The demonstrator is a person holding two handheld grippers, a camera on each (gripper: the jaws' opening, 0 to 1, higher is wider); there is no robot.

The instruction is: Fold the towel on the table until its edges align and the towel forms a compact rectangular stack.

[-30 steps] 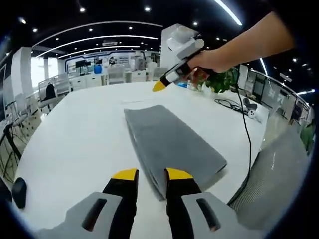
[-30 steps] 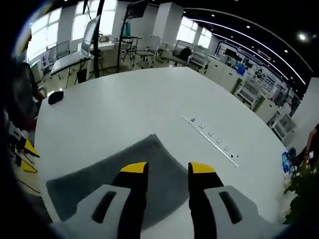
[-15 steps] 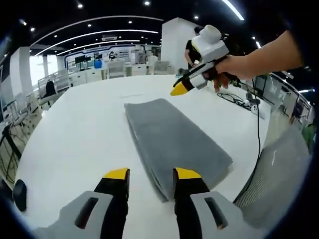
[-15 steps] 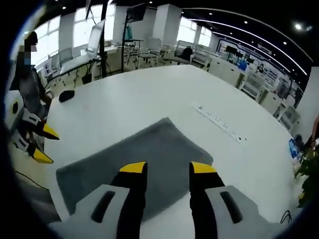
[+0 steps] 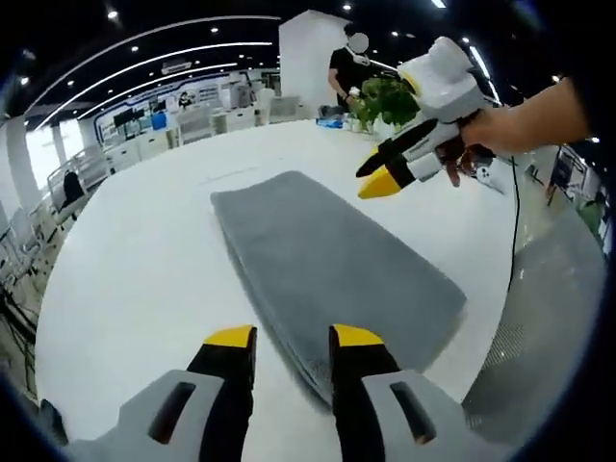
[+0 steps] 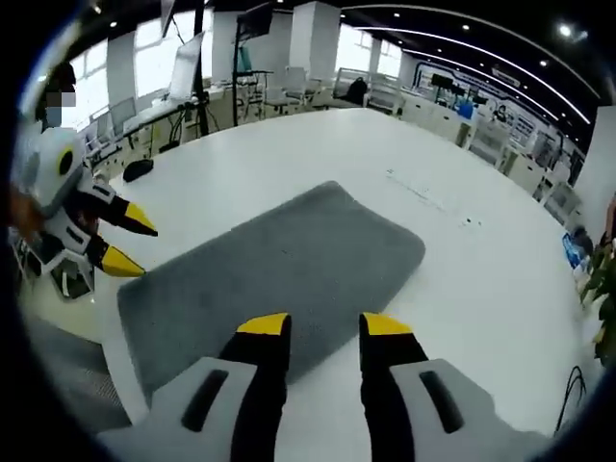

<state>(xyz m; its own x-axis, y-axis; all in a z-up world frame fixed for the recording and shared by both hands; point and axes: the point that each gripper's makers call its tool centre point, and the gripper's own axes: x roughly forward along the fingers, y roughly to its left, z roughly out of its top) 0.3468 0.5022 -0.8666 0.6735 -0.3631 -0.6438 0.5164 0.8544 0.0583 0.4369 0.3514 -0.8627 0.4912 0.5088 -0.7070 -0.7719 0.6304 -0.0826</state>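
Potted plant [image 5: 385, 99], standing person [image 5: 348, 69], possibly a mouse [image 6: 138, 169]

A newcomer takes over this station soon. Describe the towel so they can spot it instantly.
Start at the big white table. Near its edge lies the grey towel, flat, already folded into a long rectangle with layered edges showing at one end. It is the one soft, dark thing on the pale tabletop, between the left gripper and right gripper.

The right gripper [image 5: 371, 178] has moved from beyond the far end of the folded grey towel [image 5: 327, 265] to above its right side. The left gripper [image 6: 130, 241] has come into the right gripper view, jaws parted, beside the towel's left end.
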